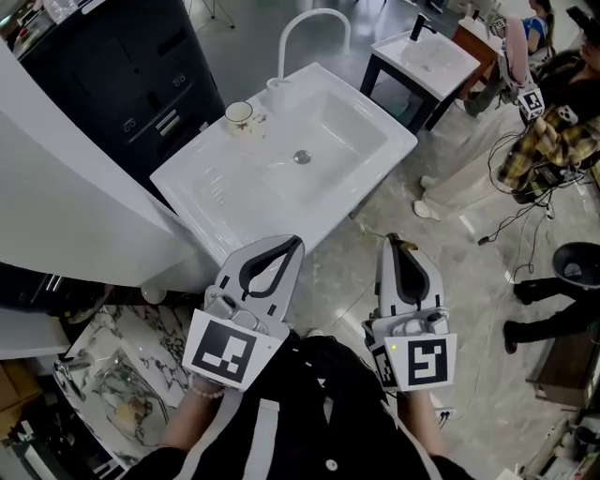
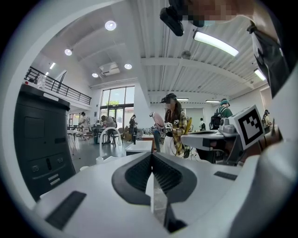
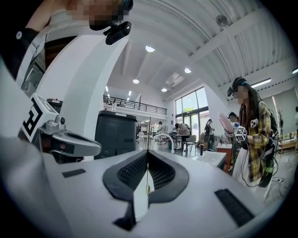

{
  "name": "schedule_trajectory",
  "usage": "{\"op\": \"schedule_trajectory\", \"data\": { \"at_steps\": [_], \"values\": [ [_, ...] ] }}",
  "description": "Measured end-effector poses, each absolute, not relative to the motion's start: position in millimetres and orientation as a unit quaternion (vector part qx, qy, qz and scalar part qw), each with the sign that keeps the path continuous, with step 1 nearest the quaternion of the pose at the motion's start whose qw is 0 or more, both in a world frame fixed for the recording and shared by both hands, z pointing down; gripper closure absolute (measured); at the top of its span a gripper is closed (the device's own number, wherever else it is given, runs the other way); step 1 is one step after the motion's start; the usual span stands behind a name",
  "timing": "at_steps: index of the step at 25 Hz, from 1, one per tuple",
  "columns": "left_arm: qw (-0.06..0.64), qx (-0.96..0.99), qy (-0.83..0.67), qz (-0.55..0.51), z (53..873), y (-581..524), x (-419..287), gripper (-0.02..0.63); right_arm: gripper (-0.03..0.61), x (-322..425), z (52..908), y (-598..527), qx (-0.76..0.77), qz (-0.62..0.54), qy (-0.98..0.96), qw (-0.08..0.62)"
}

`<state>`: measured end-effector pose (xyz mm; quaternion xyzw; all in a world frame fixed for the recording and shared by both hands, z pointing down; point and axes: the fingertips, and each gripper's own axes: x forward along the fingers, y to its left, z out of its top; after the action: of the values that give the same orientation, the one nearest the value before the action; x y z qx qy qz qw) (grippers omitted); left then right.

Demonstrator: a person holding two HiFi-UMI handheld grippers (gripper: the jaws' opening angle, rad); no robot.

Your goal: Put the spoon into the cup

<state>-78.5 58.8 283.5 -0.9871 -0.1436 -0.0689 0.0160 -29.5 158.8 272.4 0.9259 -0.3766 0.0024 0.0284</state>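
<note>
So both tongs are held low and close to the person's body, tips aimed forward toward the sink, which to me looks like a carry pose and not any reaching. The right tongs are pressed together on something very thin. In the right gripper view it's just a skinny line sticking out past the tips, with a small golden glint down between the pads, so I'm fairly sure that's the spoon pinched edge-on. That would explain why that hand is kept so level and straight. The left tongs are closed too, but with nothing in them. The left gripper view shows the ribbed pads meeting at the tip and only floor showing through lower down, so I'd guess that one's just parked out of the way. The cup sits upright on the sink's far corner, near the base of the faucet. That's ahead and to the left of both tongs, well apart from them, and closer to the left tongs than to the right pair holding the spoon
</note>
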Motion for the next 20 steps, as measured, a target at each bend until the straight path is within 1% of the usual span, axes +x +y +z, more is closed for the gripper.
{"op": "schedule_trajectory", "data": {
  "at_steps": [7,11,20],
  "values": [
    [0.027,-0.986,-0.156,-0.052,273,46,-80,0.614,0.571,-33,264,152,0.935,-0.014,-0.353,0.024],
    [0.016,-0.984,-0.170,-0.053,275,45,-87,0.614,0.571,-36,263,151,0.941,-0.016,-0.338,0.023],
    [0.018,-0.980,-0.189,-0.053,284,38,-102,0.614,0.571,-53,271,150,0.949,-0.008,-0.315,0.030]
  ]
}}
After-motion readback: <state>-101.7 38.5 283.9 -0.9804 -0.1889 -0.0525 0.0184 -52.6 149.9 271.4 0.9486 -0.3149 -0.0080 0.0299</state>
